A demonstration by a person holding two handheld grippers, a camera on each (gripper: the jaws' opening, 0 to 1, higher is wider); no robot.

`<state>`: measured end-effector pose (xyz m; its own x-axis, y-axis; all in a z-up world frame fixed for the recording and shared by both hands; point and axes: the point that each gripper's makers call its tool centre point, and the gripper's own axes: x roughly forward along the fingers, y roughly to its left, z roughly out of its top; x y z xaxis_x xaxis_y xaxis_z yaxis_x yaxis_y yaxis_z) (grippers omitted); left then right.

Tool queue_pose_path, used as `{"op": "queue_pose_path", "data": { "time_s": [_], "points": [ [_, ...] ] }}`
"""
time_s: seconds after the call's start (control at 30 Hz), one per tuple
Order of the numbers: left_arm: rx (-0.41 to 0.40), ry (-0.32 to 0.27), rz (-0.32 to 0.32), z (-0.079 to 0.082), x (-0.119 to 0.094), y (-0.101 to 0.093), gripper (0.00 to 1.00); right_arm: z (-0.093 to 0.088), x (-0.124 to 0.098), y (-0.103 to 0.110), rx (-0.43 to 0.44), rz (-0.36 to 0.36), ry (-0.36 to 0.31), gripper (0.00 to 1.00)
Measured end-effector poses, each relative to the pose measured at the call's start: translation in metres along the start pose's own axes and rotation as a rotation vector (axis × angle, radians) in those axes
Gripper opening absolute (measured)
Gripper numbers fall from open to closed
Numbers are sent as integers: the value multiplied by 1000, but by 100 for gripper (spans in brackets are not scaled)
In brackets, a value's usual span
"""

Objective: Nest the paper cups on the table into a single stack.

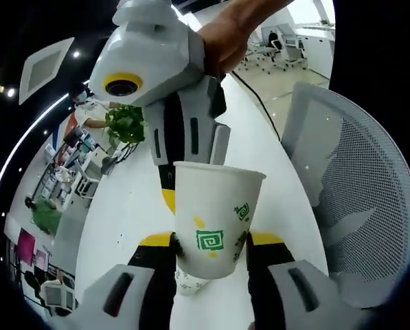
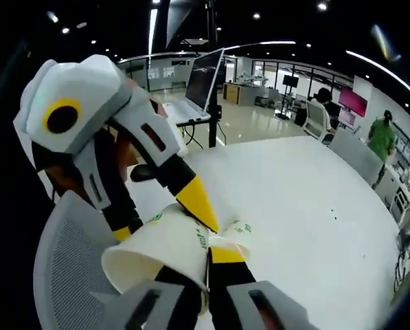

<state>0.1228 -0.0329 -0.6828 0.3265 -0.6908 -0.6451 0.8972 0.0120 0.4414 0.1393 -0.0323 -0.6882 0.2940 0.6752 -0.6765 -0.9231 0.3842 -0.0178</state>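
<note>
Two hand-held claws meet over a white surface in an open office. In the left gripper view, the left claw is closed on the lower body of a white paper cup printed with a green square spiral. The cup stands mouth-up between its yellow-tipped jaws. A second cup peeks out just beneath the held one, so the two look at least partly nested; how deep is hidden.

The right claw comes in from above and behind the held cup's rim, its jaws pointing down toward it. In the right gripper view, the right claw is pinched on the cup's wall at the rim, one jaw inside the mouth and one outside. The cup lies tilted there, mouth toward the camera. The left claw grips it from the far side, and the small end of another cup shows just beyond the right claw's jaw.

The risks, as I judge them:
- Both claws squeeze thin paper, so too much force could crease the rim or flatten the wall, and a dented cup may jam instead of seating.
- If the two claws pull at different angles, the cup could twist free of one grip.
- The lower cup looks loosely held and could drop to the surface and roll.

A mesh-backed chair stands right beside the claws at the edge of the surface, and a cup could catch on it.
</note>
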Motion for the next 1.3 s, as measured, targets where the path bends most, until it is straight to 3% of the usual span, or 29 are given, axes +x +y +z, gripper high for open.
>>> {"op": "queue_pose_path", "data": {
  "time_s": [0.13,0.27,0.4,0.67,0.83,1.0,1.2,1.27,1.3],
  "points": [
    [-30,-1,7,1,-2,1,42,1,0,-6,7,-9,4,0],
    [-69,-1,17,-7,-1,3,47,3,-1,-8,19,-17,10,0],
    [-125,-3,27,-10,-6,5,49,1,-3,-14,34,-33,25,0],
    [-273,-13,41,-29,-10,6,50,-2,-3,-31,54,-59,75,0],
    [-367,-14,49,-40,-13,6,52,-2,-9,-33,44,-65,128,0],
    [-431,-27,62,-43,-19,4,52,-10,2,-35,28,-47,175,0],
    [-469,-33,76,-57,-20,7,51,-13,9,-34,8,-20,235,0],
    [-477,-34,78,-52,-24,5,51,-15,11,-35,7,-17,252,0],
    [-480,-33,78,-61,-21,7,51,-17,12,-36,6,-16,268,0]
  ]
}}
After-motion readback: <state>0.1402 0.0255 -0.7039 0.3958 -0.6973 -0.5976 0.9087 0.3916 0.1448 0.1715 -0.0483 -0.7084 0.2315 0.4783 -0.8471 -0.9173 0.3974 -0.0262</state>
